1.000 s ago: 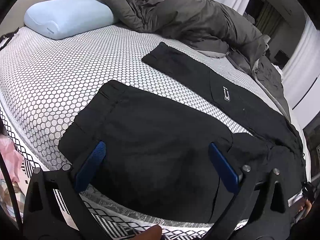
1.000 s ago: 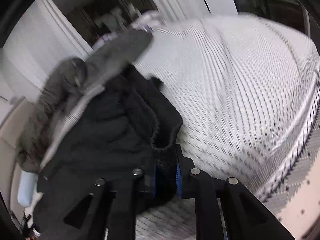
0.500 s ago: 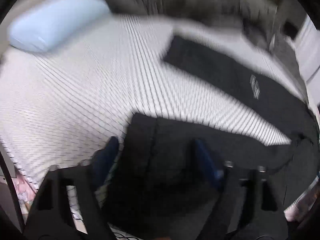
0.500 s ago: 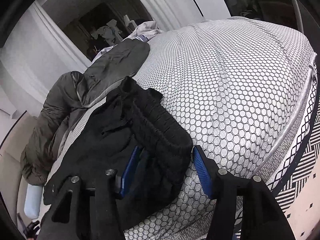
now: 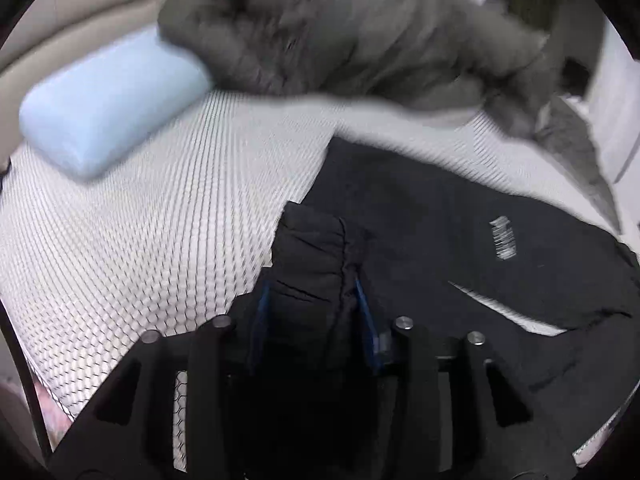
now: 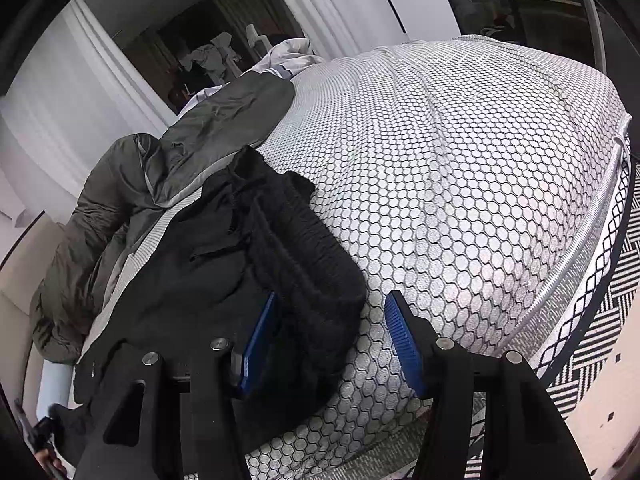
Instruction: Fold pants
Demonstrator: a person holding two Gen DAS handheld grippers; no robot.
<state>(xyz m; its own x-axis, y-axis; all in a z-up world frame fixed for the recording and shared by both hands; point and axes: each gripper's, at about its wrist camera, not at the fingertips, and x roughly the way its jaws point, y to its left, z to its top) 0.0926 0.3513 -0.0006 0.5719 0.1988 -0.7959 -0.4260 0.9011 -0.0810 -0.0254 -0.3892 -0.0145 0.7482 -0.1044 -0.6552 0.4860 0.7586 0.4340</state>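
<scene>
- Left wrist view: the left gripper point(image 5: 312, 304) pointed down at the black pants point(image 5: 440, 240), which lay spread on a mattress point(image 5: 160, 220) with a white cover printed in a dark hexagon pattern.
- A gathered cuff of one pant leg stood bunched between the blue pads point(image 5: 365, 312). The jaws were closing on it; the fabric filled the gap and met both pads.
- A small white printed label point(image 5: 503, 238) showed on the other pant leg. Motion blur made its writing unreadable.
- A light blue pillow point(image 5: 108, 100) lay at the far left of the mattress. A dark grey-green duvet point(image 5: 340, 40) was heaped along the far edge, beyond the pants.
- Right wrist view: the right gripper point(image 6: 332, 340) rested at the near edge of the mattress point(image 6: 460, 180) with its jaws parted.
- The ribbed waistband end of the pants point(image 6: 260, 248) lay bunched between the jaws. It touched the left blue pad point(image 6: 258, 340); the right pad stood clear of it, over bare cover.
- The remainder of the pants extended to the left, toward the duvet point(image 6: 120, 208).
- A black-and-white band with a chain pattern ran along the mattress side. A black-and-white patterned rug point(image 6: 612, 300) lay on the floor to the right.
- No brand name or legible text was visible in either view.
</scene>
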